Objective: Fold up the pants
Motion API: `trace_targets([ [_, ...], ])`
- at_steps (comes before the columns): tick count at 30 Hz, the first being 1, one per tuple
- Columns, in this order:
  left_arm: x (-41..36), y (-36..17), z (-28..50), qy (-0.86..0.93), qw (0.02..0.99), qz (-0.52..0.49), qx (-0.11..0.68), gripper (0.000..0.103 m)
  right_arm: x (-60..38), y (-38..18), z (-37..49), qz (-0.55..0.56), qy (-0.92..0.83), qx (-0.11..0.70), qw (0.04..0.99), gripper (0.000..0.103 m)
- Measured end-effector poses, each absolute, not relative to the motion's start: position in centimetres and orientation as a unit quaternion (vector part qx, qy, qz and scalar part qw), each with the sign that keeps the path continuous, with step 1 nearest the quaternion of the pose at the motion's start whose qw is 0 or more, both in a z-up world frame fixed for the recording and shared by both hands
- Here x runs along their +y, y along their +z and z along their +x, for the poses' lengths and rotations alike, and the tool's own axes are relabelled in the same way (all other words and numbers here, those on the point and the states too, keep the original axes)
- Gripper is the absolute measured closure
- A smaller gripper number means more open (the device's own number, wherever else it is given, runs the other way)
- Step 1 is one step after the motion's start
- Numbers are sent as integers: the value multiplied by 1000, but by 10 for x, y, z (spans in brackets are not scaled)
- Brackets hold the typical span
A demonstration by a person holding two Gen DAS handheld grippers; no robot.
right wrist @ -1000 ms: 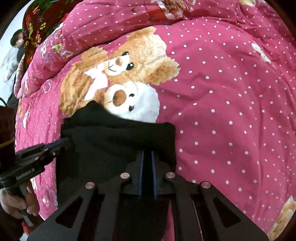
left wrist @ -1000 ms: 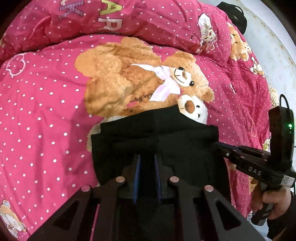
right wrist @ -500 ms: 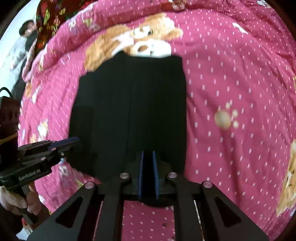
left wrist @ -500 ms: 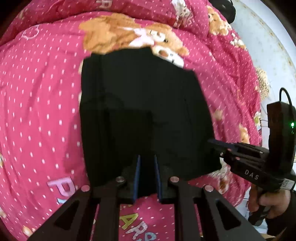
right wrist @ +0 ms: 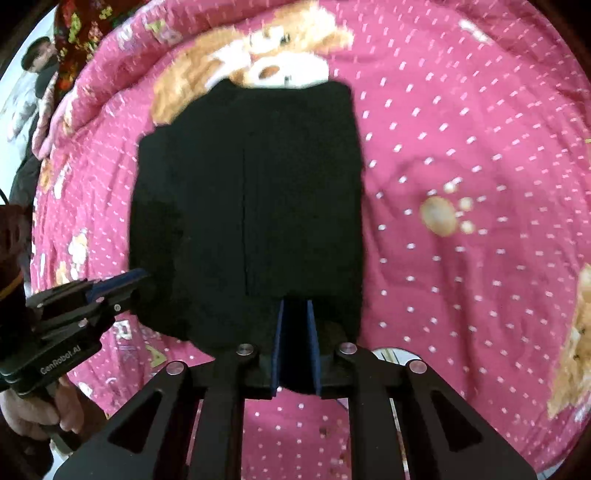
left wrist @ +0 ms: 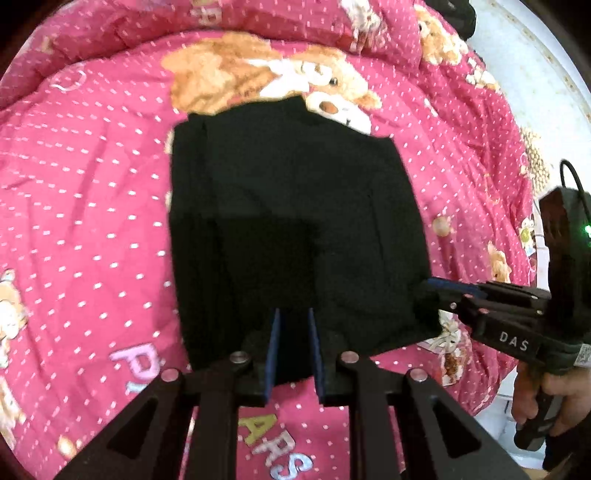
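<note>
The black pants (left wrist: 295, 229) lie as a folded rectangle on the pink dotted quilt; in the right wrist view they (right wrist: 251, 206) fill the centre. My left gripper (left wrist: 293, 325) is shut on the pants' near edge at its left part. My right gripper (right wrist: 295, 314) is shut on the near edge at its right part. The right gripper also shows in the left wrist view (left wrist: 443, 286) at the pants' right corner. The left gripper shows in the right wrist view (right wrist: 125, 277) at the left corner. Both views are motion-blurred.
The pink quilt (left wrist: 92, 184) with teddy-bear prints (left wrist: 266, 77) covers the bed. A white wall or floor (left wrist: 535, 66) lies past the bed's right edge. A floral cloth (right wrist: 81, 33) and a person-like figure (right wrist: 37, 62) sit at the far left.
Both grippers have pulled the near edge of the pants back toward me, so the bunched black cloth now lies stretched out long over the quilt.
</note>
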State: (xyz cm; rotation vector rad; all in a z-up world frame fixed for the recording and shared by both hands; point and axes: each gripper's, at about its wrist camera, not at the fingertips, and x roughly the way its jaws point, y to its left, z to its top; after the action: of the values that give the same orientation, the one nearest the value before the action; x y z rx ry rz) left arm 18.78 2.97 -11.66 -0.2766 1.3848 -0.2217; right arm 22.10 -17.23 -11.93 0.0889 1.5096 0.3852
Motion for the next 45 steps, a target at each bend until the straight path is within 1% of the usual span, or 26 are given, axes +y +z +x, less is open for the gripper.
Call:
trace_targets([
  [8,29,-62,150,-67,796,-99,594,81,-184,-71,176,68,188,639,743,90],
  [9,28,-57,145,-62,799,-95,590,80,-183,-66,171,71,188,634,747,89],
  [10,27,-51,138,-57,804,-91,585,80,-184,-59,164,75,187,624,755,87],
  [13,25,-39,124,-48,815,-83,572,77,-183,-45,154,77,187,610,766,77],
  [15,21,-31,115,-44,823,-71,563,77,-183,-35,146,78,188,600,774,65],
  [16,20,-27,111,-43,826,-66,558,77,-183,-32,144,78,188,596,777,64],
  [23,19,-2,92,-32,843,-54,534,76,-173,-12,126,69,191,578,790,63],
  [31,28,18,78,-22,851,-46,523,76,-164,4,113,60,181,571,799,63],
  [45,43,14,57,-36,844,-60,531,76,-151,11,91,61,167,573,800,63],
])
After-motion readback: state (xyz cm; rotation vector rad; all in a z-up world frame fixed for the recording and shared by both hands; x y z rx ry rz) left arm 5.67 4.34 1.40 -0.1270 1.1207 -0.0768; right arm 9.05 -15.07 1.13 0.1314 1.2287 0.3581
